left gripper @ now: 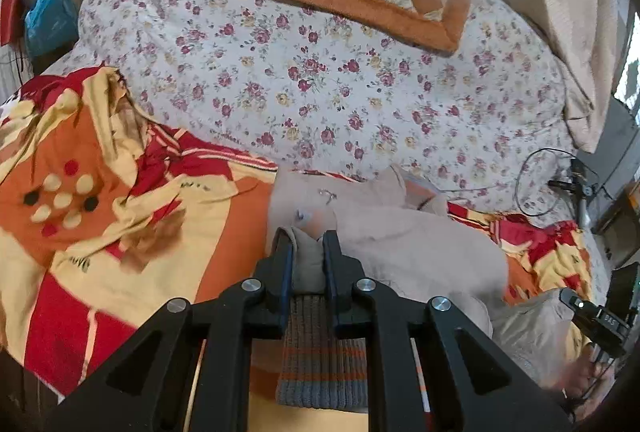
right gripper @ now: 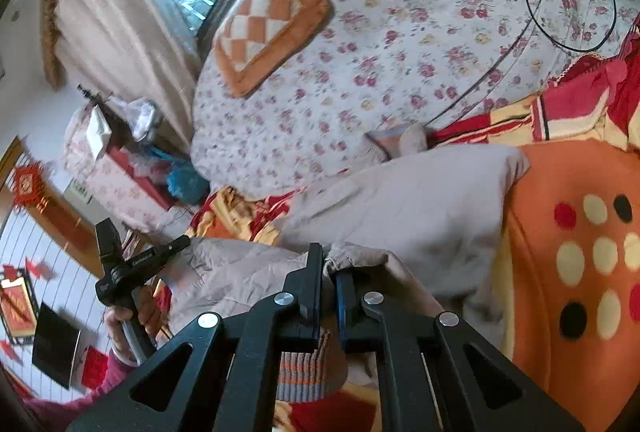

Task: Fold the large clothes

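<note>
Both claws, left gripper and right gripper, clamp beige jacket hem, apparently mid-fold, bunched beside floral quilt.

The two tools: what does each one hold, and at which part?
Both hold the beige garment: left tool and right tool each pinch a bunched fold near a striped knit cuff.

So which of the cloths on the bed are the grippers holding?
The plain beige garment: both the left gripper and right gripper pinch it. The floral quilt and orange blanket lie untouched.
</note>
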Demonstrator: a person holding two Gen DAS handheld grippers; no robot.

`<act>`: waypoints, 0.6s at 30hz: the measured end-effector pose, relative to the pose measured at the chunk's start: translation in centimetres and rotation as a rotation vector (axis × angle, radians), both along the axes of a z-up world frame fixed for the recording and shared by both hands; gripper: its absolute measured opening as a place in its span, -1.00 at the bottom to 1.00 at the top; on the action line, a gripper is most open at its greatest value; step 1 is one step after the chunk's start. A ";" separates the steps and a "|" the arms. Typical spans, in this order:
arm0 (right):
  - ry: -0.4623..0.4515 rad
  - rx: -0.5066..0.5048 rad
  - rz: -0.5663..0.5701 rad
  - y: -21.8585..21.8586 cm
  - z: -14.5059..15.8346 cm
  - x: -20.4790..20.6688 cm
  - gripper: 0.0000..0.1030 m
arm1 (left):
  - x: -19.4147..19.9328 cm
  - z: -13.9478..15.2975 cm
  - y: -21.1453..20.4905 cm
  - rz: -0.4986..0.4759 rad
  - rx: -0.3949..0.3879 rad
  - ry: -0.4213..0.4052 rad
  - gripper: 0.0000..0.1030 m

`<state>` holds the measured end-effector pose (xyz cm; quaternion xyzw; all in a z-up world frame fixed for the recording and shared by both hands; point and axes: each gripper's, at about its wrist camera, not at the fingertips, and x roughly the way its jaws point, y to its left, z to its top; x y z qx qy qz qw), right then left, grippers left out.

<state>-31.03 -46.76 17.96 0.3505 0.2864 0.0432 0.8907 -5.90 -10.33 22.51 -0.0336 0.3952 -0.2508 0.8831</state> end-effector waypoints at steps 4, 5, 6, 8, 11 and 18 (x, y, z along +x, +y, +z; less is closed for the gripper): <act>0.043 -0.051 -0.056 -2.4 -0.9 2.8 -0.92 | 3.0 -0.9 -2.9 0.010 0.046 -0.002 -0.77; 0.059 -0.066 -0.077 -3.2 -1.1 3.5 -0.92 | 3.8 -1.2 -3.6 0.011 0.062 0.000 -0.77; 0.073 -0.064 -0.090 -4.0 -1.4 4.2 -0.92 | 4.8 -1.8 -4.6 0.018 0.077 0.004 -0.77; 0.097 -0.052 -0.111 -5.5 -2.1 5.4 -0.92 | 6.3 -2.8 -6.0 0.019 0.101 0.017 -0.77; 0.139 -0.063 -0.141 -7.3 -3.5 7.4 -0.93 | 9.0 -5.2 -8.1 0.047 0.141 0.050 -0.77; 0.210 0.032 -0.183 -11.0 -8.0 11.1 -0.87 | 14.4 -10.8 -9.5 0.083 0.077 0.226 -0.26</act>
